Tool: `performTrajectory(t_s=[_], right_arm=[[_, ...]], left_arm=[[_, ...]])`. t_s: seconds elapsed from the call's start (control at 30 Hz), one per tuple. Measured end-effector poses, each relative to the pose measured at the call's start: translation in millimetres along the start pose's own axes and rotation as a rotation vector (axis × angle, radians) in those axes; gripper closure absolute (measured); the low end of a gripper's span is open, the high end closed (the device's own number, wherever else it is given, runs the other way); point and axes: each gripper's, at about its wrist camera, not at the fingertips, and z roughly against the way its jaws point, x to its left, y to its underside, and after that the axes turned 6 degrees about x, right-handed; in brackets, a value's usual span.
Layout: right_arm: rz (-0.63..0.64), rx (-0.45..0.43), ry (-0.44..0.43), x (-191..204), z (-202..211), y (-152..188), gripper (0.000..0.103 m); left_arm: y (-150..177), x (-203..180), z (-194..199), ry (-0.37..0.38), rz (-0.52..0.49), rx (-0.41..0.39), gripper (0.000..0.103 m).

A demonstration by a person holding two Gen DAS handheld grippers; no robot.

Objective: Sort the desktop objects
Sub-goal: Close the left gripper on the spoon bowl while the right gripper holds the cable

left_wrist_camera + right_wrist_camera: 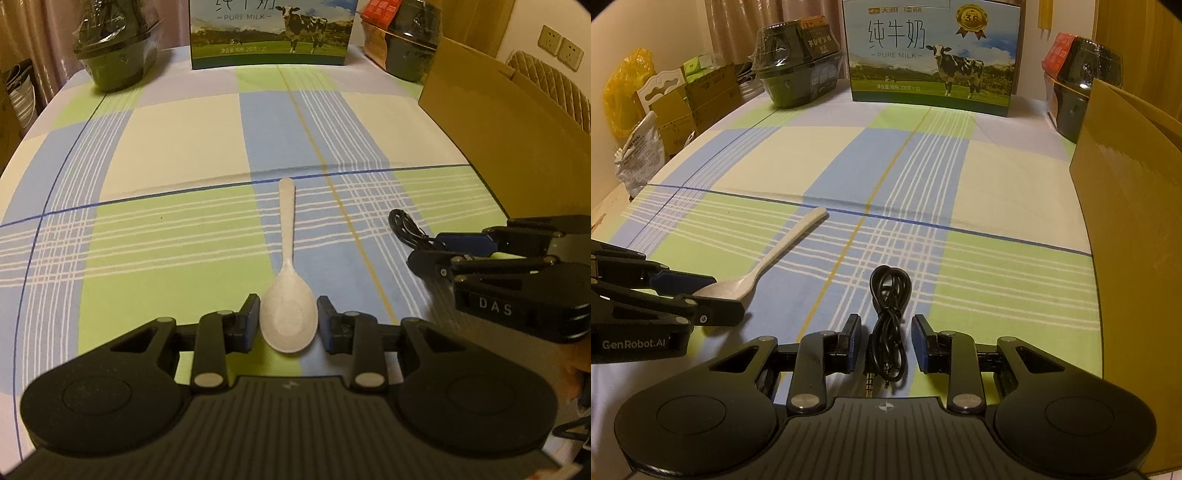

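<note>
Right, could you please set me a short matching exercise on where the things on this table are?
Things:
1. spoon
2. black cable
3. milk carton
4. cardboard box

Places:
A. at the far edge of the table, in the middle
B. standing along the table's right side
C. bowl end between the fingers of the left gripper
D. coiled, lying between the fingers of the right gripper

Pairs: 1-C, 2-D, 3-A, 4-B
</note>
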Motion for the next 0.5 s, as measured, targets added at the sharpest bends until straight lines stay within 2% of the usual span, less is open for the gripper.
performTrajectory(t_s=[0.03, 0.1, 0.5], right_arm=[[0.0, 0.0, 0.0, 0.0, 0.1, 0.0, 0.076], [0.013, 0.001, 0.011, 1.2, 0.0, 0.1, 0.088], [0.026, -0.042, 0.017, 7.1, 8.3, 1.2, 0.091]], left_arm=[[0.0, -0.1, -0.1, 0.0, -0.001, 0.0, 0.076], [0.3, -0.2, 0.0, -0.003, -0.005, -0.001, 0.076], [-1.5, 0.4, 7.3, 0.0, -0.002, -0.031, 0.076]])
